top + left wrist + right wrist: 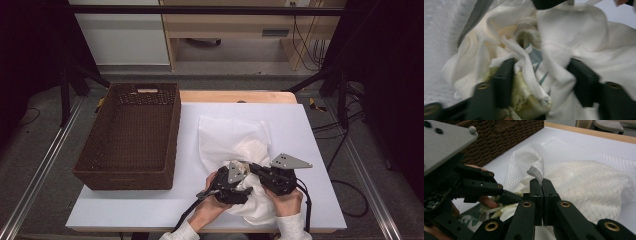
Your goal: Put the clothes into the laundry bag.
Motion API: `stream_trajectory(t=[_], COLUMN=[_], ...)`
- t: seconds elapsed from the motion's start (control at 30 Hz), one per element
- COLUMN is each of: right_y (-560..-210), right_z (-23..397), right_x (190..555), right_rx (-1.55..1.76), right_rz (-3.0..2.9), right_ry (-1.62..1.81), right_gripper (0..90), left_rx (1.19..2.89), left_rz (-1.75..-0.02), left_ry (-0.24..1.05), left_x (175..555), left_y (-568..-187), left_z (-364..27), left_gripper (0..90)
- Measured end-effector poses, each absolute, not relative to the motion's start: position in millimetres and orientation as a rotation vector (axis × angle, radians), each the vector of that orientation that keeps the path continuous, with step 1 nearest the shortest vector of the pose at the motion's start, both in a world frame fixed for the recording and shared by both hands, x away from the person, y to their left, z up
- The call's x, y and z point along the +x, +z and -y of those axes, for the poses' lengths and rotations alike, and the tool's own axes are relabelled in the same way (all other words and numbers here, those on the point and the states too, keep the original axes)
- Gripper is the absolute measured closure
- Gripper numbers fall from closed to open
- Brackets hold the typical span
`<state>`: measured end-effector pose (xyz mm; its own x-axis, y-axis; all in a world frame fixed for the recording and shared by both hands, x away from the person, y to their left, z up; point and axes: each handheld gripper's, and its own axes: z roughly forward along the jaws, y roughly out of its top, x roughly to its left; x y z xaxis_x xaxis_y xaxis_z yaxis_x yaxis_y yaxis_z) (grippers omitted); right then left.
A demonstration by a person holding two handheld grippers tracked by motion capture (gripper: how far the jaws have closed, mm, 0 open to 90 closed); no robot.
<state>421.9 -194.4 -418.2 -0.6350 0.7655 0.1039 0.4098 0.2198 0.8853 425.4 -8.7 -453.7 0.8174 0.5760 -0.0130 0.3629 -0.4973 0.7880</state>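
2 grippers at mesh laundry bag (pixel 232 135), right of wicker basket (pixel 132 135): right gripper (pixel 542 185) clamped on bag's rim; left gripper (pixel 541 82) part-open, jaws astride cream garment (pixel 524 75) at bag's mouth.

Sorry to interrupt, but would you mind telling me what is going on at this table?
A person is stuffing cream-white crumpled clothing into a white mesh laundry bag on the white table. The right tool is shut on the bag's edge, holding it up. The left tool is in the clothing, jaws apart. A brown woven basket sits to the left.
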Motion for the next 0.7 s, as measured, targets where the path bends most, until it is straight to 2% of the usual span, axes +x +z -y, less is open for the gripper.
stream_trajectory(t=[0.1, 0.17, 0.3, 0.47, 0.7], right_y=[-418, -417, -413, -408, -411], right_z=[193, 193, 195, 190, 179], right_x=[421, 421, 418, 415, 415], right_rx=[1.085, 1.08, 1.069, 1.041, 1.037], right_rz=[-2.145, -2.141, -2.136, -2.151, -2.182], right_ry=[1.384, 1.387, 1.413, 1.423, 1.377], right_gripper=[89.1, 89.1, 89.2, 89.2, 89.2], left_rx=[2.135, 2.128, 2.075, 2.017, 2.026], left_rz=[-0.681, -0.688, -0.729, -0.796, -0.869], left_ry=[0.343, 0.344, 0.393, 0.429, 0.483], left_x=[422, 422, 420, 428, 449], left_y=[-450, -449, -436, -432, -444], left_z=[5, 3, -10, -18, 4], left_gripper=[61.7, 65.6, 70.4, 71.8, 71.3])
